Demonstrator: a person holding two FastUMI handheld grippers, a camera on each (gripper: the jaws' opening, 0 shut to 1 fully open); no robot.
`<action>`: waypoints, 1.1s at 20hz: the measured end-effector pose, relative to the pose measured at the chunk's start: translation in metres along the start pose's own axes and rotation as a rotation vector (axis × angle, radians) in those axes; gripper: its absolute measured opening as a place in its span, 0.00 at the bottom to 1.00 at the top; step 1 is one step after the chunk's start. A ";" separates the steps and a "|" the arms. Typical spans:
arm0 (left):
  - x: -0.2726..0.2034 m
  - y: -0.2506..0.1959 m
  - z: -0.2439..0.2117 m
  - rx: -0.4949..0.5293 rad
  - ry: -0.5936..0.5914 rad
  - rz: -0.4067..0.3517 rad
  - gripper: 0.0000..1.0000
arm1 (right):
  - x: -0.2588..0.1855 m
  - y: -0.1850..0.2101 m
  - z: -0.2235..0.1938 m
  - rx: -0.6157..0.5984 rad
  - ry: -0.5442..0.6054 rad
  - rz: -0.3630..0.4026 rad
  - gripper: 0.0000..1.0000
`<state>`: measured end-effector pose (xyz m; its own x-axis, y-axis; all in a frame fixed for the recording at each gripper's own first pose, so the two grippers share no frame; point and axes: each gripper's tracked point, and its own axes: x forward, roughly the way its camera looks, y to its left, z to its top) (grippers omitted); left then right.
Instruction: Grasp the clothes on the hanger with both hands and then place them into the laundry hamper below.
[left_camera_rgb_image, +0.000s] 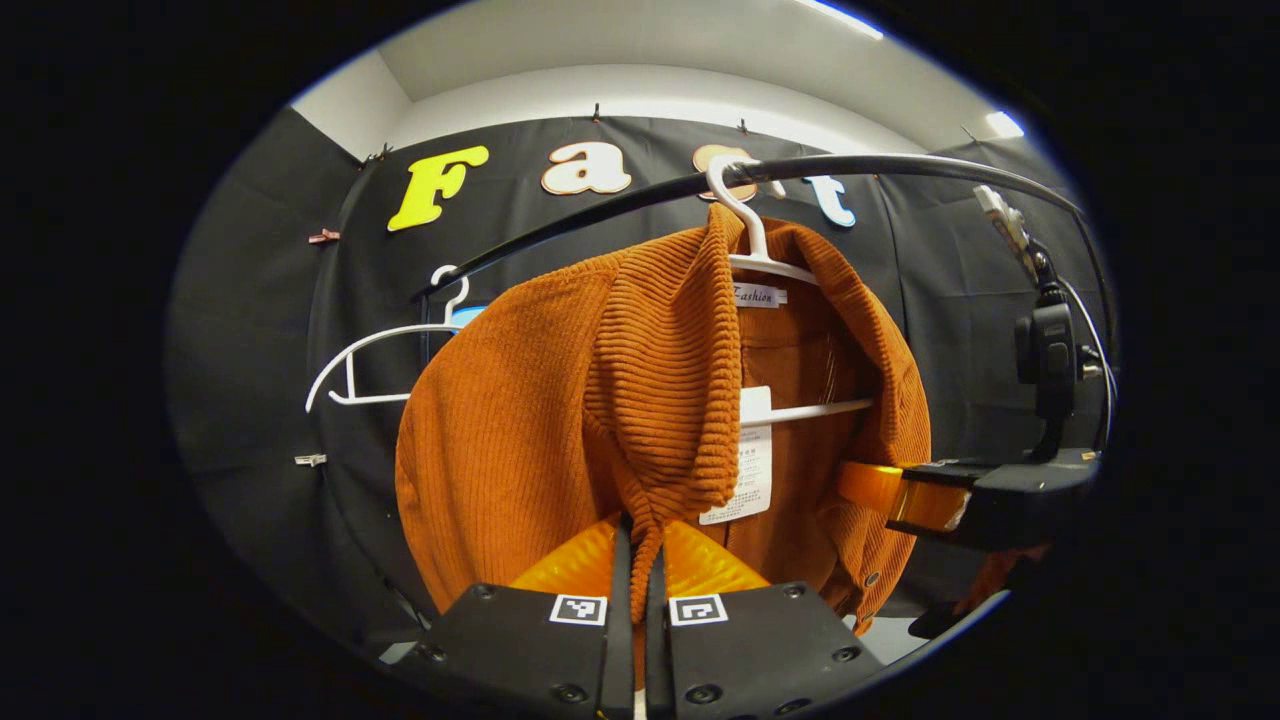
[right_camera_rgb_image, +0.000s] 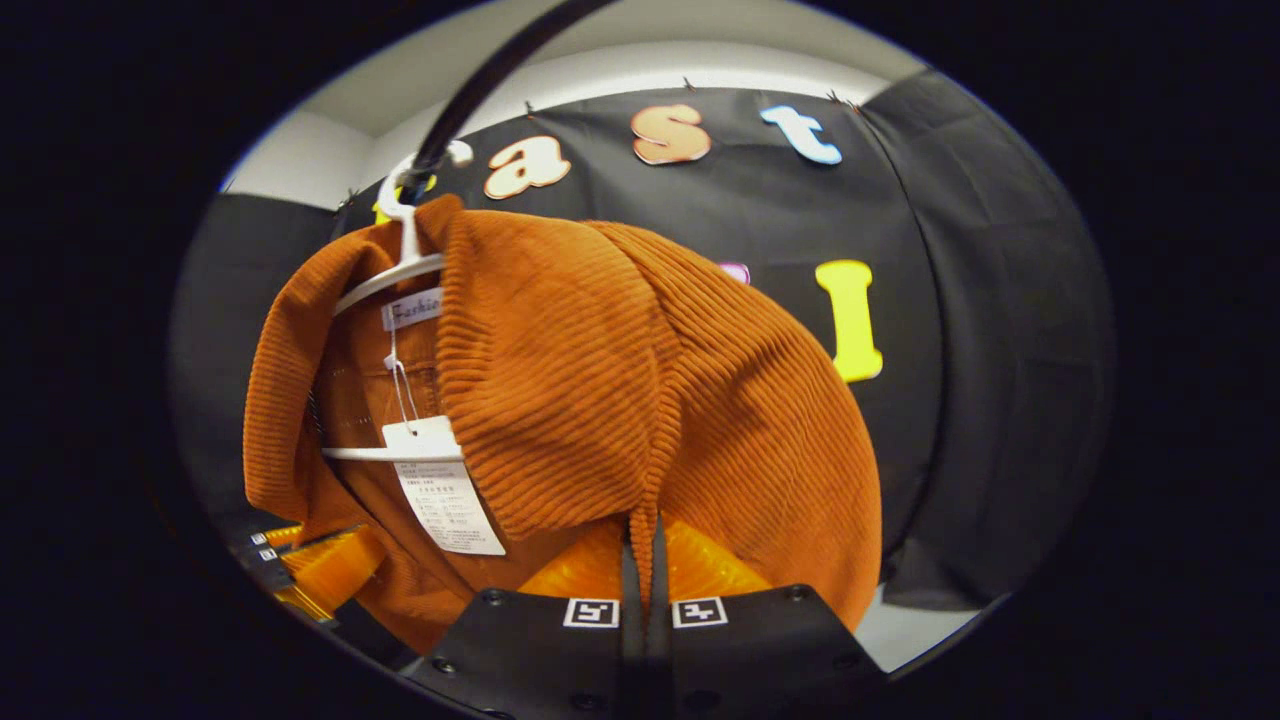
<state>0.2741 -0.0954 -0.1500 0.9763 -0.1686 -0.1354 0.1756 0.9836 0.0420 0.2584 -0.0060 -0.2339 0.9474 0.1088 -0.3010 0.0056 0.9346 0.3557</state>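
Orange cardigan on hanger, black rail, cloth-walled booth.

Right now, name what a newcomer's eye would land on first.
The orange ribbed garment fills the middle, draped on a white hanger hooked over the black rail. Each claw, left and right, pinches a front edge. An empty hanger hangs farther along the rail.

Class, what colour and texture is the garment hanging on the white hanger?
Burnt orange, ribbed knit cardigan; clearest in the right gripper view.
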 end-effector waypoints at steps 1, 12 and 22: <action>0.001 0.002 0.001 -0.007 0.002 0.002 0.08 | 0.004 0.000 -0.003 0.047 0.032 0.031 0.05; -0.007 0.016 0.011 -0.208 0.233 -0.123 0.09 | -0.032 -0.016 0.014 0.397 0.379 0.129 0.05; -0.007 0.060 0.083 -0.250 0.163 -0.115 0.06 | -0.014 -0.069 0.121 0.377 0.073 0.023 0.04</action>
<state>0.2883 -0.0405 -0.0639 0.9152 -0.2868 -0.2830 0.2276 0.9476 -0.2243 0.2833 -0.1131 -0.1469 0.9233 0.1647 -0.3470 0.1151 0.7433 0.6590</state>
